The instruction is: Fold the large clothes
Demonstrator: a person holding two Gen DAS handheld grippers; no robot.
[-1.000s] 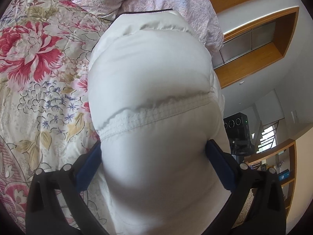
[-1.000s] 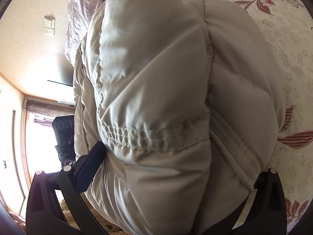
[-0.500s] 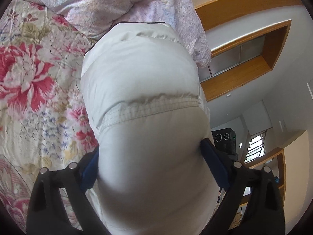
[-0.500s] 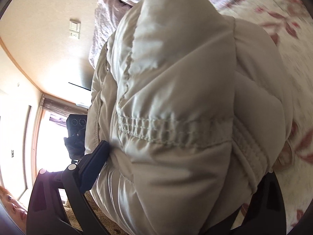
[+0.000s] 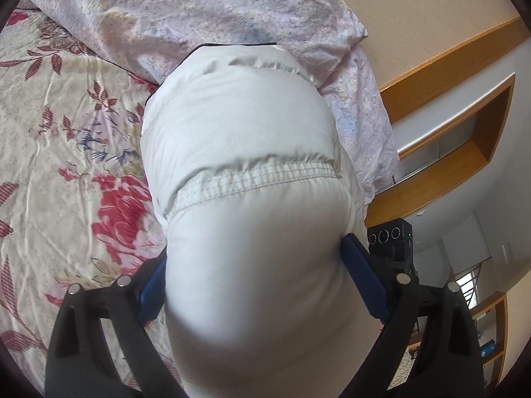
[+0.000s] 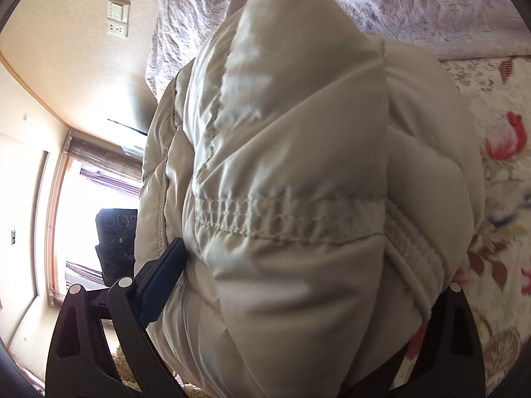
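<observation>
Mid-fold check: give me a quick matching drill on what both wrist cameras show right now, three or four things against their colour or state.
Things:
1. puffer jacket
2. bedspread
3. left gripper
4. wall switch plate

Colour or state:
A. floral, red blooms on cream
B. mounted on the beige wall
C. off-white, quilted, bunched up
D. clamped on thick padded fabric

Pairs: 1-C, 2-A, 3-D, 4-B

The right gripper grips the same jacket, whose bulk hides its far finger.
</observation>
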